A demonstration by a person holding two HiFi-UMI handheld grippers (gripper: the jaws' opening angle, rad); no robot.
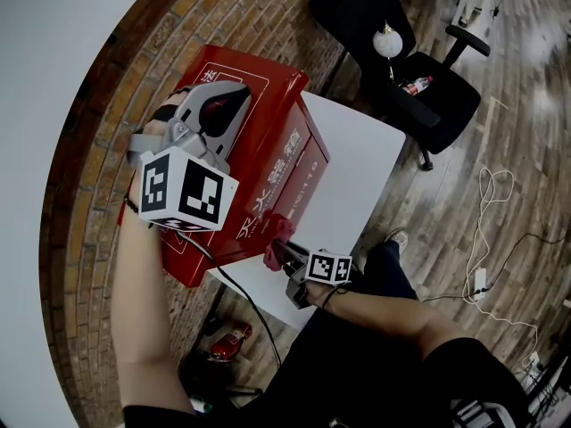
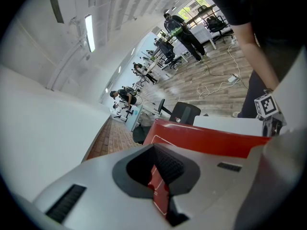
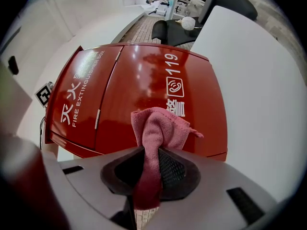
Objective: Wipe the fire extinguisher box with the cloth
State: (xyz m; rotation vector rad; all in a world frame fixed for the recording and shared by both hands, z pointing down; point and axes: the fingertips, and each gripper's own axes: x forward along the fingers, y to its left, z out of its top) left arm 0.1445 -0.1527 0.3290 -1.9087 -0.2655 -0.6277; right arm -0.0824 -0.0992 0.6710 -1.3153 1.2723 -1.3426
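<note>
- Standing on a white table (image 1: 357,154) beside a brick wall (image 1: 94,150), the red box (image 1: 287,163) is seen with its lettered front turned away from the wall.
- The left tool (image 1: 230,96) is clenched, with nothing caught between its jaws.
- It is held over the box top, on the wall side; whether the top is touched cannot be told.
- The pink cloth (image 3: 160,127) is grasped by the right tool (image 3: 149,164). It is pinched between the pads, with a bunch standing out past the tips and a tail trailing back behind them.
- The cloth is held low at the box front, beside the white lettering, near the corner closest to the person; whether it presses on the panel cannot be told.
- A black chair (image 1: 419,92) is seen beyond the table, well apart from the box.
</note>
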